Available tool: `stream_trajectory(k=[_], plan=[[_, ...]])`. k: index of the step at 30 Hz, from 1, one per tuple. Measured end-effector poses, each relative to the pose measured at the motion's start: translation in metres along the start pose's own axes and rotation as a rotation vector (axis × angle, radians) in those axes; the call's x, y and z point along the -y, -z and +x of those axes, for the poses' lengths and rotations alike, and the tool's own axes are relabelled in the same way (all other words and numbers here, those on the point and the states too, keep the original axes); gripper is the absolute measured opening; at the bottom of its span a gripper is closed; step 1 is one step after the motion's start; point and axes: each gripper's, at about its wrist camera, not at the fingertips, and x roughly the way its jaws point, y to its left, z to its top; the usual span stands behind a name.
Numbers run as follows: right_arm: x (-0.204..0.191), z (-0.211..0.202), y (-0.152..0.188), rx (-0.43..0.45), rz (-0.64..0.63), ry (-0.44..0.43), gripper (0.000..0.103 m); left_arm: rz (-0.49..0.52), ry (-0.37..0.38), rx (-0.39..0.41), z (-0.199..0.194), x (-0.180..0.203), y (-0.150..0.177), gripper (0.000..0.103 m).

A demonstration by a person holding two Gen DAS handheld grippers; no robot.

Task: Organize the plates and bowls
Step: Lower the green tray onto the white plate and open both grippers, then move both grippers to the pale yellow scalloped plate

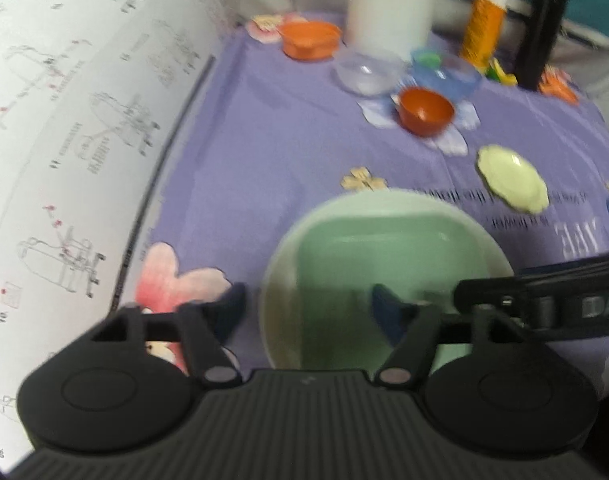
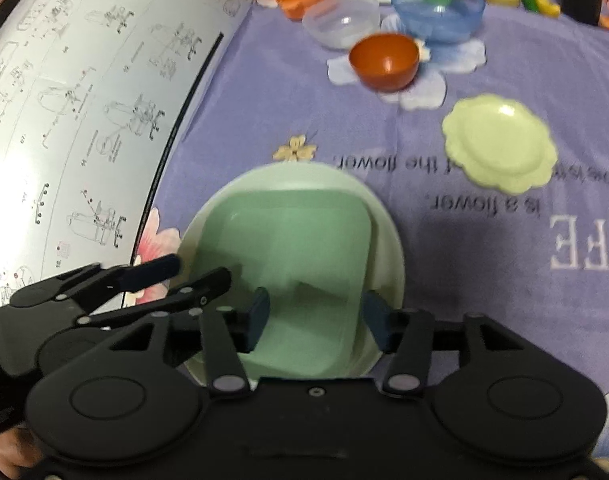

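The square green plate (image 2: 288, 248) lies inside the round pale green plate (image 2: 388, 232) on the purple cloth (image 2: 484, 240); the right gripper (image 2: 314, 318) stands open just above it, pads apparently clear; the left gripper (image 1: 308, 312), also open, straddles the round plate's left rim.

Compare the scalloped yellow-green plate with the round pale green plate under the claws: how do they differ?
The yellow-green plate has a wavy, flower-like rim; the round pale green plate has a smooth one. The yellow-green plate looks smaller and lies bare, while the pale green plate carries a square green dish. Colour differs too: yellowish against mint. Both rest flat on the purple cloth.
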Motion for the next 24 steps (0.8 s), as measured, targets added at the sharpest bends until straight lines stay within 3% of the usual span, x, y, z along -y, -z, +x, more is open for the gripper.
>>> stream_trajectory(k=[3, 5, 6, 15, 24], plan=[[0.003, -0.015, -0.002, 0.057, 0.0, -0.021, 0.096, -0.03, -0.008, 0.043, -0.009, -0.007, -0.003, 0.092], [0.003, -0.022, -0.002, 0.084, -0.011, -0.012, 0.102, -0.042, -0.015, 0.06, -0.013, -0.009, -0.005, 0.103], [0.004, -0.025, -0.003, 0.092, -0.012, -0.007, 0.103, -0.049, -0.017, 0.063, -0.013, -0.009, -0.005, 0.103], [0.019, -0.038, -0.001, 0.113, 0.011, 0.013, 0.103, -0.077, -0.022, 0.044, -0.014, -0.006, -0.008, 0.103], [0.045, -0.05, 0.006, 0.145, 0.083, 0.025, 0.103, -0.045, -0.021, 0.057, -0.019, 0.017, -0.017, 0.103]])
